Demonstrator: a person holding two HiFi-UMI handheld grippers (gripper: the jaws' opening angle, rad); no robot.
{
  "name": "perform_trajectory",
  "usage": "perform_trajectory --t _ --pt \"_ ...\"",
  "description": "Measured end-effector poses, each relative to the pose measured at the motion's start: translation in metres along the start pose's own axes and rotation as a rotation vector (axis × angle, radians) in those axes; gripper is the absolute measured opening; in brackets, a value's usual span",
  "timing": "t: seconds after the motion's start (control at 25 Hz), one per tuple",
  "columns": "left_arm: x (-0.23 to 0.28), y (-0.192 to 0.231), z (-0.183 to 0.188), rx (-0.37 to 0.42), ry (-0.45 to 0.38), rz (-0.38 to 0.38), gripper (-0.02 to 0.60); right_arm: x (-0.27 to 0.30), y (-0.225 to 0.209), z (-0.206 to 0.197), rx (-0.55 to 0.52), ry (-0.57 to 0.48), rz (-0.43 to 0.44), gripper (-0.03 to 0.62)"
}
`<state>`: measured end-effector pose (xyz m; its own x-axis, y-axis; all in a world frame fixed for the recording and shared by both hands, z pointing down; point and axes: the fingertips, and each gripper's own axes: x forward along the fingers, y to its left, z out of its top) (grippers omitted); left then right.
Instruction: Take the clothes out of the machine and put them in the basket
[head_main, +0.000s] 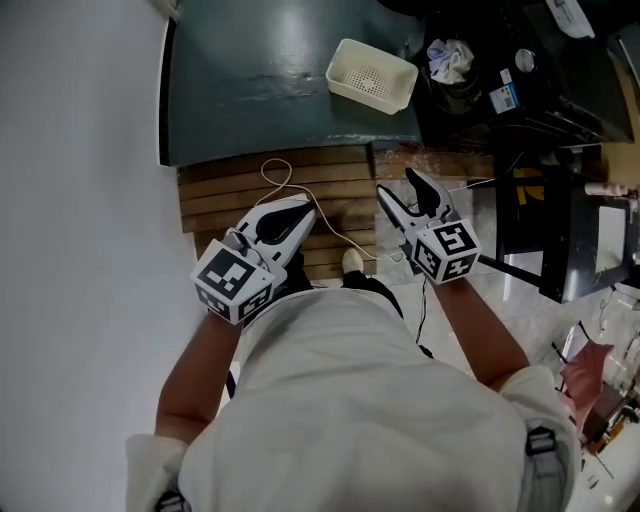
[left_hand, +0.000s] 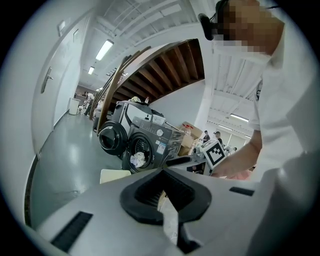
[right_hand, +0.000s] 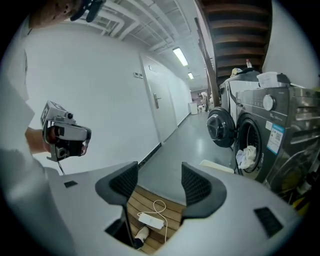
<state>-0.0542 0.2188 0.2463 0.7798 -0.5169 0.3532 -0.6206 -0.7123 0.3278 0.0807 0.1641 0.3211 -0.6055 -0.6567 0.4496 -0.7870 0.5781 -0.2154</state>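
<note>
The white crumpled clothes (right_hand: 246, 156) lie in the round mouth of the dark grey front-loading washing machine (right_hand: 272, 120), right of centre in the right gripper view. Its round door (right_hand: 220, 127) is swung open to the left of them. The cream perforated plastic basket (head_main: 372, 75) stands on the grey floor just beside the machine, at the top centre of the head view. You look to be on the approach, with both claws well apart from the clothes. Your right gripper (right_hand: 159, 175) is released, with nothing between its jaws. Only the brown slatted wooden platform (head_main: 260, 185) and a white cable with its adapter (right_hand: 150, 220) show beyond them. Your left gripper (left_hand: 162, 172) is clenched on nothing, its tips meeting. To do this well, lead with the open right claw and keep clear of the door's edge. Go into the drum's mouth and bite a thick fold, not a loose corner, so the cloth comes out in one pull. Open the left claw before it arrives if you want it to help. I count one basket, one open machine, two grippers and one visible heap of clothes. How many garments it holds I cannot tell.
</note>
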Motion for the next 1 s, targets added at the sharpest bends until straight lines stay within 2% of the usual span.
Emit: perform_trajectory --t 0.32,0.44,0.56,0.76,1.0 --pt "-0.065 0.07 0.01 0.04 0.025 -0.111 -0.003 0.056 0.033 0.051 -0.005 -0.025 -0.132 0.273" --pt "-0.069 0.089 0.021 0.06 0.011 -0.118 -0.003 0.062 0.033 0.065 -0.009 -0.036 -0.164 0.273" --pt "-0.067 0.101 0.034 0.04 -0.025 -0.115 -0.003 0.064 0.027 0.072 -0.005 -0.038 -0.199 0.273" --pt "-0.05 0.119 0.053 0.03 -0.042 -0.134 -0.003 0.079 -0.005 0.08 0.012 -0.046 -0.267 0.273" --pt "0.006 0.147 0.081 0.063 -0.009 -0.188 -0.003 0.113 -0.088 0.092 0.062 -0.055 -0.353 0.275"
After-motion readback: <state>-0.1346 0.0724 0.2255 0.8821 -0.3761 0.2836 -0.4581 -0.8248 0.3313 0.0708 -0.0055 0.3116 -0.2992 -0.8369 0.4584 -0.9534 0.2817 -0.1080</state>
